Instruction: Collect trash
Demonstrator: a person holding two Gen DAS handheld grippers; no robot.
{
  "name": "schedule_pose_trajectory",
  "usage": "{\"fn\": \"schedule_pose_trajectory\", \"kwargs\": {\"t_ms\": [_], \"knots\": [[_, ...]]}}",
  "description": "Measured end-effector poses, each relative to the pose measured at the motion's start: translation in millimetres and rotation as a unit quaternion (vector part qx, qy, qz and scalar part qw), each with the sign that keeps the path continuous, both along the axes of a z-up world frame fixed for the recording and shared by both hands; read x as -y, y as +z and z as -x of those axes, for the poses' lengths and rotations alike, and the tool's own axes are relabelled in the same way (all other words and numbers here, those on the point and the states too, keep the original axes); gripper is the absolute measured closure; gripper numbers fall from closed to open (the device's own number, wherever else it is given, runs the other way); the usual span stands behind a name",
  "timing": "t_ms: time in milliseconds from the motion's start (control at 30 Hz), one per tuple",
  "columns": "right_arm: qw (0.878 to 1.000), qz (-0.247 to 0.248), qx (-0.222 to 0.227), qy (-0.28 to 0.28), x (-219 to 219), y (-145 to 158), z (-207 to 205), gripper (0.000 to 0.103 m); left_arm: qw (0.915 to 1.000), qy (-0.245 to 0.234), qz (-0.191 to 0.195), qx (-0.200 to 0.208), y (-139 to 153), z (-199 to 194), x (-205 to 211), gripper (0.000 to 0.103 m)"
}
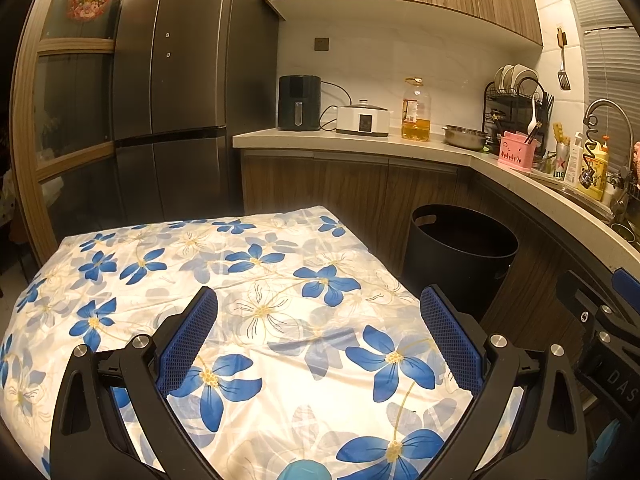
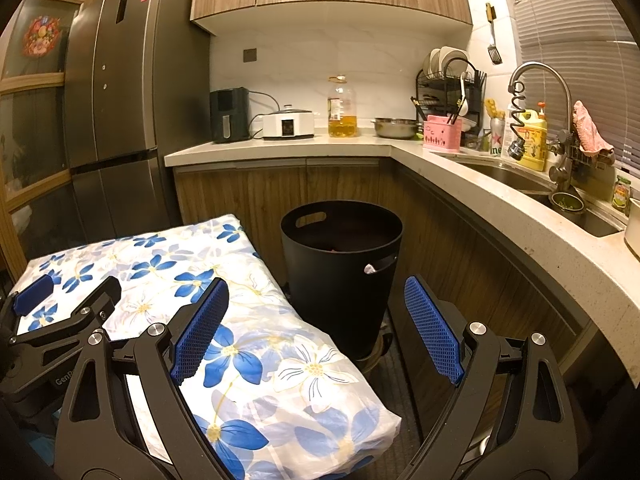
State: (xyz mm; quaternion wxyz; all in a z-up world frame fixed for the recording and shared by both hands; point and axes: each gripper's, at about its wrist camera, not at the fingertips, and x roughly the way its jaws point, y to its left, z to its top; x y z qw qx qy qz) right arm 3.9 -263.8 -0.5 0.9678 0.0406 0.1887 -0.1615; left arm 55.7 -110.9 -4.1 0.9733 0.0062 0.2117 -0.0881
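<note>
My left gripper (image 1: 320, 340) hangs open over a table under a white cloth with blue flowers (image 1: 280, 248), nothing between its blue pads (image 1: 188, 344). My right gripper (image 2: 316, 332) is open too and holds nothing, poised above the table's right corner and the floor. A tall black bin (image 2: 342, 272) with handle cut-outs stands on the floor just right of the table, also visible as the bin (image 1: 460, 256). Something dark lies inside it, too dim to name. I see no loose trash on the cloth.
An L-shaped counter (image 2: 480, 176) wraps behind and right of the bin, with an air fryer (image 2: 230, 116), cooker, oil bottle (image 2: 341, 108), dish rack and sink (image 2: 520, 178). A grey fridge (image 2: 120, 92) stands at back left. A pale blue shape (image 1: 304, 472) shows at the bottom edge.
</note>
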Motion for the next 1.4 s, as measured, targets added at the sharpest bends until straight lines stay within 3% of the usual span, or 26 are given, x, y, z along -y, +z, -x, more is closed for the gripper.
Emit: {"fn": "schedule_pose_trajectory", "kwargs": {"t_ms": [900, 1033, 1400], "knots": [[1.0, -0.001, -0.001, 0.002, 0.0, 0.5, 1.7, 0.015, 0.9999, -0.009, -0.004, 0.012, 6.0, 4.4, 0.9, 0.006], [1.0, -0.004, 0.0, 0.001, 0.4, 1.0, 2.2, 0.015, 0.9996, -0.021, 0.02, 0.001, 4.7, 2.9, -4.7, 0.007], [1.0, -0.005, 0.0, -0.001, -1.1, 2.4, 2.9, 0.015, 0.9999, -0.011, 0.004, 0.008, 3.7, 5.1, -2.5, 0.011]]}}
